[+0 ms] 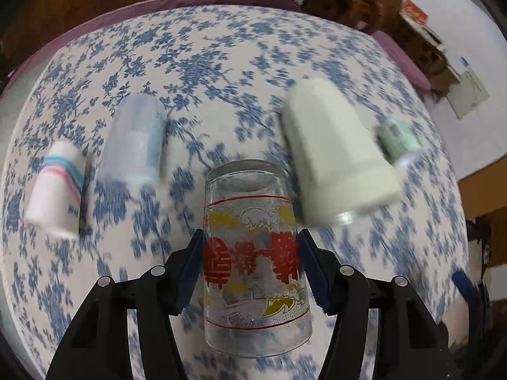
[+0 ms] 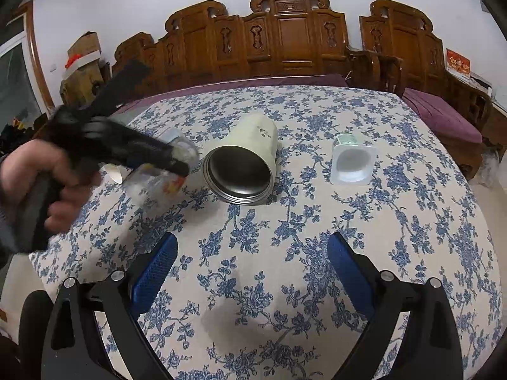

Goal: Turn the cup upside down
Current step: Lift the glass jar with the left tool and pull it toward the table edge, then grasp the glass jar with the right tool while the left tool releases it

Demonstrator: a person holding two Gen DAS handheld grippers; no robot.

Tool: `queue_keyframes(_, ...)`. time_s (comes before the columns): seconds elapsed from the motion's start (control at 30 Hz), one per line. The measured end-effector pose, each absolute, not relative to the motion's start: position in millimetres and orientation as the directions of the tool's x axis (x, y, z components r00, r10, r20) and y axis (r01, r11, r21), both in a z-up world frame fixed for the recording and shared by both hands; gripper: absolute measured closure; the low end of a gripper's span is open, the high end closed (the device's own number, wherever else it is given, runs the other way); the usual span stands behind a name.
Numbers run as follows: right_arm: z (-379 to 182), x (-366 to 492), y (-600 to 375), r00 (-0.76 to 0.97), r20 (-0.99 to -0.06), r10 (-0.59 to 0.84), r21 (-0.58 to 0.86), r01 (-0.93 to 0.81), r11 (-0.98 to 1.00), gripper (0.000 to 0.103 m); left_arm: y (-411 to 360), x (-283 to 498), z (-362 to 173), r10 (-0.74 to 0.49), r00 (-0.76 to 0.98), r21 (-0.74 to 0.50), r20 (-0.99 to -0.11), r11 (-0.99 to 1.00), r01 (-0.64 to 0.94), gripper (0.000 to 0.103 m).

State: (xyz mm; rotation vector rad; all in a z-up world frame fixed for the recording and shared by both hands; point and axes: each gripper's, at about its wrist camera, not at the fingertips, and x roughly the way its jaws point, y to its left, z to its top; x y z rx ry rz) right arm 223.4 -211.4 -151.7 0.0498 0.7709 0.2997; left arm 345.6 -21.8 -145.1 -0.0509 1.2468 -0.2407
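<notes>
My left gripper (image 1: pixel 250 269) is shut on a clear glass cup (image 1: pixel 253 253) printed with red characters and yellow leaves. The cup is held above the table with its base pointing away from me and its mouth toward the camera. In the right wrist view the left gripper (image 2: pixel 177 164) shows blurred at the left, held by a hand, with the glass cup (image 2: pixel 155 180) in it. My right gripper (image 2: pixel 252 262) is open and empty, low over the near part of the flowered tablecloth (image 2: pixel 285 253).
A cream tumbler (image 2: pixel 244 161) lies on its side, mouth toward me; it also shows in the left wrist view (image 1: pixel 336 148). A green-and-white plastic cup (image 2: pixel 351 161) lies right of it. A frosted blue cup (image 1: pixel 136 139) and a striped paper cup (image 1: pixel 60 186) are at the left. Carved wooden seats (image 2: pixel 285 38) stand behind the table.
</notes>
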Motion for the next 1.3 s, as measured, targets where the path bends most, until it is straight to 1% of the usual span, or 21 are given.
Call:
queue_keyframes(0.23, -152.4, 209.4, -231.8, 0.688, -0.683, 0.245, 0.161, -0.186, 0.969, 0.007, -43.1, 288.8, -136.5, -0.262, 0.312, -0.199, -0.913, 0.955, 0.219, 0.047)
queue_keyframes(0.43, -151.3, 202.2, -243.8, 0.692, -0.687, 0.222, 0.159, -0.156, 0.975, 0.007, -66.8, 261.2, -156.1, -0.251, 0.297, -0.174, -0.921, 0.949, 0.264, 0.047)
queue_keyframes(0.67, -137.0, 189.5, -240.5, 0.709, -0.677, 0.199, 0.116, -0.164, 0.98, 0.007, -63.9, 257.0, -179.7, -0.216, 0.273, -0.149, -0.937, 0.958, 0.247, 0.046)
queue_keyframes(0.77, -130.3, 186.2, -235.9, 0.714, -0.673, 0.193, 0.099, -0.171, 0.98, 0.007, -55.8, 251.5, -175.5, -0.24, 0.295, -0.17, -0.925, 0.954, 0.245, 0.046)
queue_keyframes(0.93, -120.0, 185.2, -218.7, 0.713, -0.672, 0.203, 0.082, -0.2, 0.976, 0.007, -31.2, 236.7, -145.1, -0.267, 0.356, -0.187, -0.895, 0.952, 0.244, 0.045)
queue_keyframes(1.0, -114.7, 186.3, -208.5, 0.709, -0.671, 0.217, 0.083, -0.219, 0.972, 0.007, -15.7, 226.3, -128.9, -0.262, 0.396, -0.173, -0.88, 0.954, 0.245, 0.038)
queue_keyframes(1.03, -112.9, 187.1, -203.2, 0.707, -0.671, 0.224, 0.084, -0.228, 0.97, 0.007, -9.9, 221.6, -122.2, -0.254, 0.418, -0.161, -0.872, 0.956, 0.244, 0.033)
queue_keyframes(1.1, -110.6, 191.0, -190.6, 0.696, -0.676, 0.242, 0.086, -0.251, 0.964, 0.007, 2.0, 211.8, -108.4, -0.228, 0.47, -0.123, -0.853, 0.962, 0.245, 0.026)
queue_keyframes(1.13, -110.2, 193.0, -185.2, 0.69, -0.68, 0.25, 0.089, -0.261, 0.961, 0.007, 10.6, 205.5, -100.1, -0.206, 0.506, -0.093, -0.838, 0.966, 0.241, 0.018)
queue_keyframes(1.2, -110.0, 197.9, -172.7, 0.675, -0.688, 0.269, 0.097, -0.282, 0.955, 0.007, 24.0, 192.6, -85.0, -0.158, 0.587, -0.033, -0.794, 0.976, 0.217, 0.009)
queue_keyframes(1.3, -114.9, 207.2, -153.6, 0.641, -0.712, 0.286, 0.095, -0.315, 0.944, 0.007, 44.5, 176.7, -70.2, -0.136, 0.639, -0.018, -0.757, 0.982, 0.187, 0.009)
